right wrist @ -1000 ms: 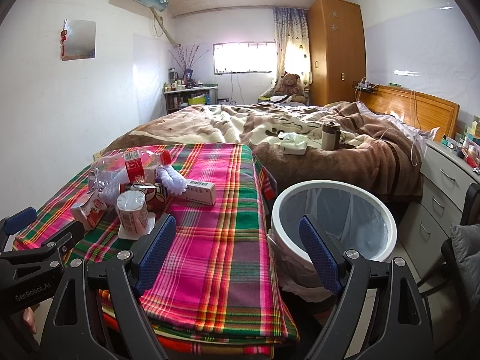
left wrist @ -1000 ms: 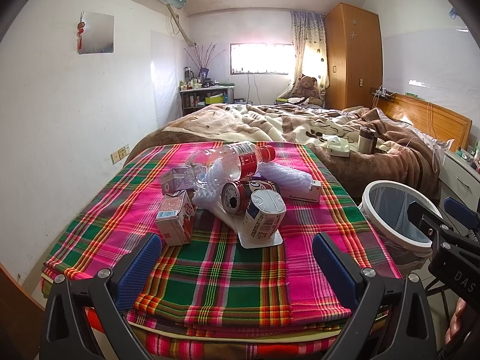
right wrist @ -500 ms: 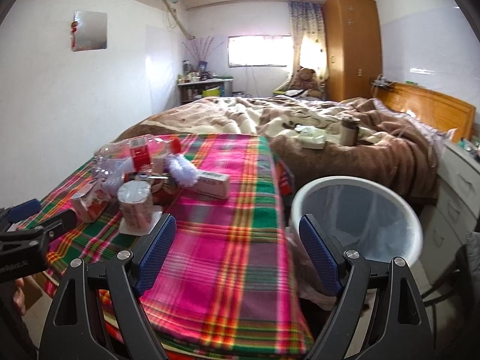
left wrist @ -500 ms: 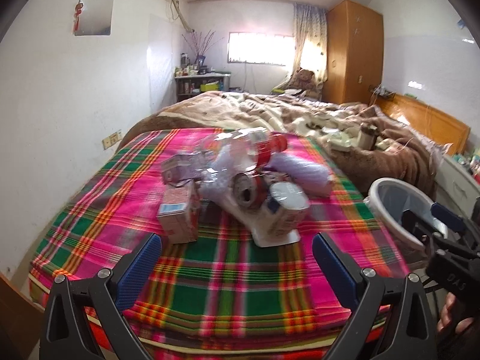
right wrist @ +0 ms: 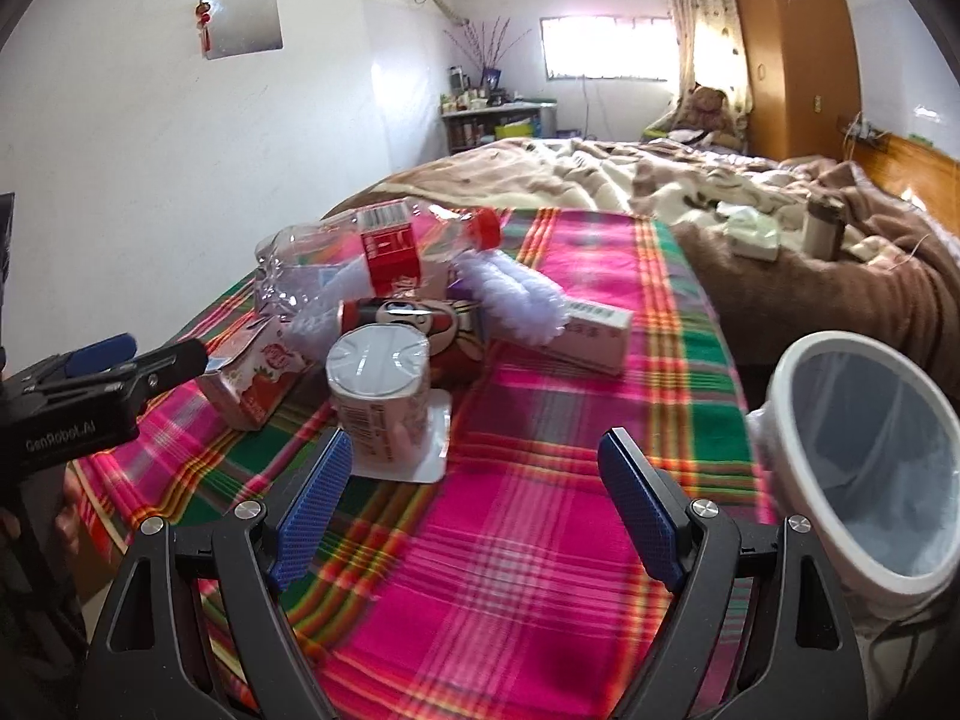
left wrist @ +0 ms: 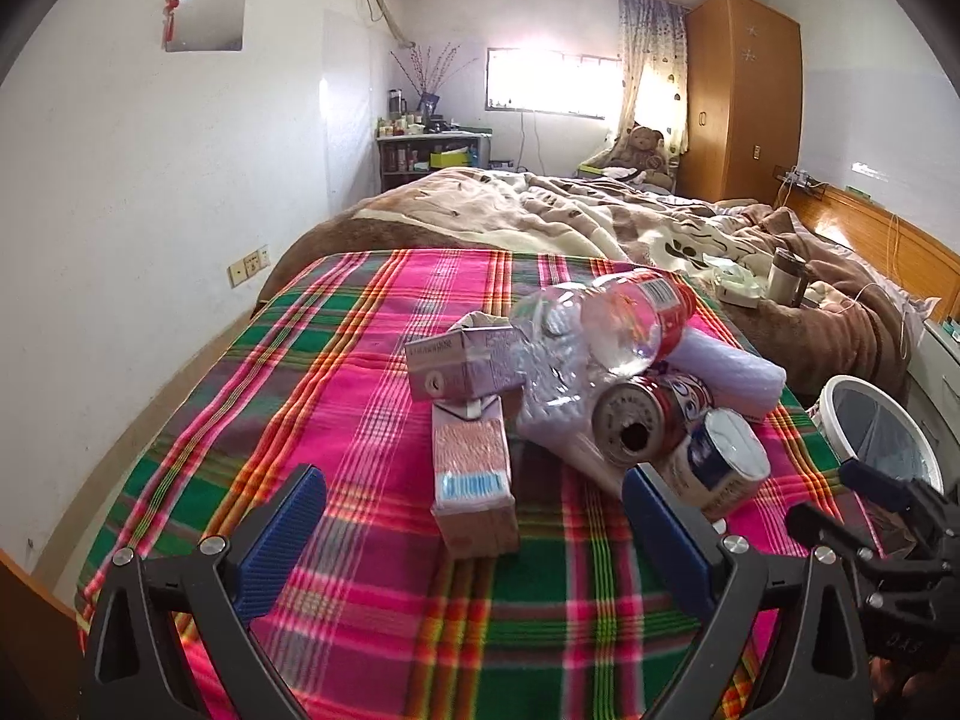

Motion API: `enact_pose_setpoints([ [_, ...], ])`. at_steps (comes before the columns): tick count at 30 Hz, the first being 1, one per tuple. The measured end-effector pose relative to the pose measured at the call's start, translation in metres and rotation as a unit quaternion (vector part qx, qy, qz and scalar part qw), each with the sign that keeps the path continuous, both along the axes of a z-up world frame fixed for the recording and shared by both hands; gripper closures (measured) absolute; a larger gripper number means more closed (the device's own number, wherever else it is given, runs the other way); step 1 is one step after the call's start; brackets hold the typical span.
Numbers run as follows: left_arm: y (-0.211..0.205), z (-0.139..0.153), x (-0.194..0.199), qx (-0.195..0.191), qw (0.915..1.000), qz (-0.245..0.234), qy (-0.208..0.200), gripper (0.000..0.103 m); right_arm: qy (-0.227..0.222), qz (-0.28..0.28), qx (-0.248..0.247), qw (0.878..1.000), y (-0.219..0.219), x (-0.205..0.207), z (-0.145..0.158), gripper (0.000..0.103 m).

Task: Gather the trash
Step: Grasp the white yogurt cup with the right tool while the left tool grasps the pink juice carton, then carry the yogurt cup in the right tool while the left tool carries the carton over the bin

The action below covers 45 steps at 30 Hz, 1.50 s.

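Note:
A pile of trash lies on the plaid-covered table (left wrist: pixel 372 396): a pink drink carton (left wrist: pixel 474 483), a purple carton (left wrist: pixel 462 363), a clear plastic bottle with red label (left wrist: pixel 606 324), a red can (left wrist: pixel 639 429), a white cup (left wrist: pixel 723 462) and a pale plastic wrap (left wrist: pixel 729 369). My left gripper (left wrist: pixel 474 519) is open, just in front of the pink carton. My right gripper (right wrist: pixel 474 501) is open over the cloth, right of the white cup (right wrist: pixel 378 393). A white bin with a clear liner (right wrist: pixel 870 468) stands to the right of the table.
A small white box (right wrist: pixel 591 330) lies behind the pile. A bed with brown blankets (left wrist: pixel 600 222) is beyond the table, with a flask (left wrist: pixel 786 276) on it. A wardrobe (left wrist: pixel 741 96) stands at the back right, a white wall on the left.
Both grippers have moved forward and lower over the table toward the pile. The right one has swung left, so the bin now sits at its right edge. Both stay open.

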<state>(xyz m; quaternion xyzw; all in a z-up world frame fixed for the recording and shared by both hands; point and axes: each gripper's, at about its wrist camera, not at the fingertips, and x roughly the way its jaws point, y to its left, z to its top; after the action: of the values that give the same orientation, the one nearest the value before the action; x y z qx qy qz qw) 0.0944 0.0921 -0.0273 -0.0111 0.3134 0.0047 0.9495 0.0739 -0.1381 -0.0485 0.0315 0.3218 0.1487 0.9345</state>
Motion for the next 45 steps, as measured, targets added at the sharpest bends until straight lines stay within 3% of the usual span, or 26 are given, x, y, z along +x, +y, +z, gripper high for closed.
enact_pose_setpoints([
  [3,0.008,-0.005,0.016,0.016,0.9998,0.003,0.013,0.002,0.004,0.010,0.002,1.000,0.010,0.006,-0.001,0.017],
  [7,0.016,-0.019,0.030,0.000,0.9993,-0.001,0.039,0.003,0.007,0.016,-0.004,1.000,0.020,0.009,-0.001,0.022],
  [10,0.020,-0.029,0.037,-0.006,0.9988,-0.003,0.049,0.016,0.011,0.018,-0.010,1.000,0.025,0.014,-0.002,0.028],
  [15,0.021,-0.039,0.048,-0.008,0.9978,-0.011,0.066,0.025,0.020,0.021,-0.007,1.000,0.029,0.020,-0.006,0.034],
  [22,0.022,-0.049,0.057,-0.028,0.9961,-0.023,0.080,0.052,0.029,0.029,-0.001,0.999,0.033,0.023,-0.009,0.044],
  [23,0.021,-0.049,0.057,-0.029,0.9961,-0.024,0.080,0.059,0.029,0.030,0.000,0.999,0.033,0.023,-0.009,0.047],
  [27,0.017,-0.051,0.057,-0.027,0.9962,-0.026,0.079,0.069,0.027,0.031,0.003,0.999,0.033,0.024,-0.008,0.062],
  [45,0.010,-0.041,0.017,-0.047,0.9968,-0.024,0.060,0.069,0.016,0.015,0.023,0.999,0.019,0.016,-0.002,0.062],
])
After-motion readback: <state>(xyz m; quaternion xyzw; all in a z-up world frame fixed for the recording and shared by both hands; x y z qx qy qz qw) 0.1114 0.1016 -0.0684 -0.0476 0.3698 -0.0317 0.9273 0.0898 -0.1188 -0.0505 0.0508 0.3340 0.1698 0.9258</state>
